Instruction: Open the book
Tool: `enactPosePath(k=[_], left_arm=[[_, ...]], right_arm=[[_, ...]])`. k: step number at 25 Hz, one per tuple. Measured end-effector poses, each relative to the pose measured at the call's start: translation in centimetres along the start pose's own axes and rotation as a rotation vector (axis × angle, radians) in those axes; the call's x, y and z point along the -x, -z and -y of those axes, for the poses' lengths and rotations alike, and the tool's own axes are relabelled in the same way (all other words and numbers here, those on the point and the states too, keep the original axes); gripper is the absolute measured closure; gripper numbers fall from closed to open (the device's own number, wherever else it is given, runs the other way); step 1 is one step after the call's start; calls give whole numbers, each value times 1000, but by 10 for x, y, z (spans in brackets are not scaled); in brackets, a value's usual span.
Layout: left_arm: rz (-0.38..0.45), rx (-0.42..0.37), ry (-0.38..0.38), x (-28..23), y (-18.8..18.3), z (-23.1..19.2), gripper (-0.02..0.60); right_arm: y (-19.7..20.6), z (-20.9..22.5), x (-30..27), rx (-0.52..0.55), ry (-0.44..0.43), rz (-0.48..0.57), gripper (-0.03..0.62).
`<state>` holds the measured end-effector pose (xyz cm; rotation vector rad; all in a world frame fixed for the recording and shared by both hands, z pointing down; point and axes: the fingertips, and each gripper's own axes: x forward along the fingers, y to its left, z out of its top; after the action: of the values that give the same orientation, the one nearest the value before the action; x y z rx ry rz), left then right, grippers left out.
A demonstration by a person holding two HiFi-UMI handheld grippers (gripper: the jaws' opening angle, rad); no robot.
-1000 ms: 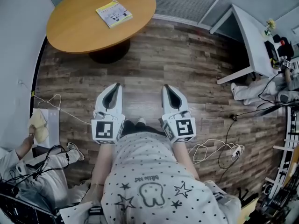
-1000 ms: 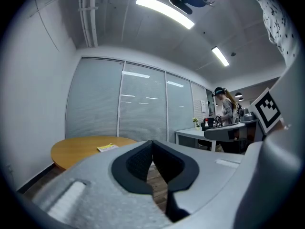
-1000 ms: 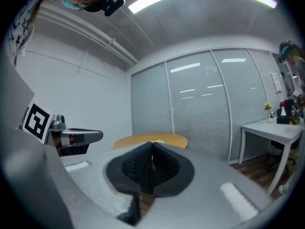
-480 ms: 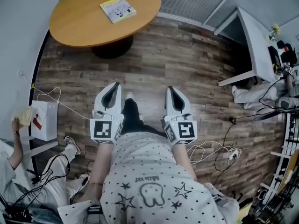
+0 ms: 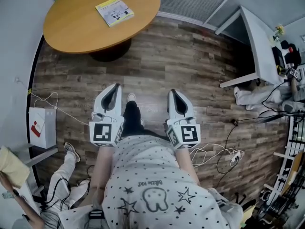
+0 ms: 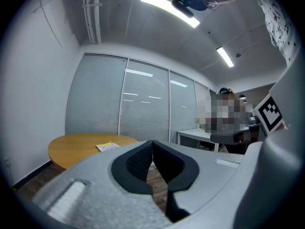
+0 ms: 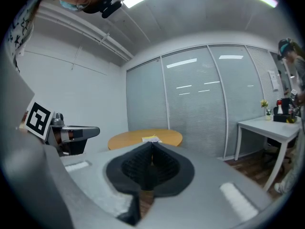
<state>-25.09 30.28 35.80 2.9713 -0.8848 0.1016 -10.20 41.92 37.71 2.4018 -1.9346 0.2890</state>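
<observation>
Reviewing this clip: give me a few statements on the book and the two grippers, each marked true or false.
1. The book lies closed on the round wooden table. True.
2. The left gripper is shut on the book. False: its jaws are together on nothing, well short of the table.
3. The right gripper has its jaws together and holds nothing. True.
4. Both grippers hang over the tabletop. False: they are over the wooden floor, side by side in front of the person.
</observation>
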Motion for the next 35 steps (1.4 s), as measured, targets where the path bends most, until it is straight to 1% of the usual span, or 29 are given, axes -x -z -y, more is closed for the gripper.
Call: enactPosePath(k=[8,13,18,22,28,35], left_arm=[[-15,31,1,-59,7,-30,569],[-6,54,-23,-100,-1,-69,569],[-24,62,-45,-131,-4,-111,569],[-33,87,-47,-154,1,-137,569],[-46,86,-39,-173,9,-164,569],[-76,77,-38,-175,16,-182,571]], right_arm=[[-4,17,-60,9,-10,-38,589],[-23,21,-120,28,-40,-45,589],[-45,18,-182,44,-72,-51,589],[-47,19,-217,48,-67,-66,589],[-45,15,-253,44,-65,-73,589],[-44,16,-272,31,-66,-65,589]])
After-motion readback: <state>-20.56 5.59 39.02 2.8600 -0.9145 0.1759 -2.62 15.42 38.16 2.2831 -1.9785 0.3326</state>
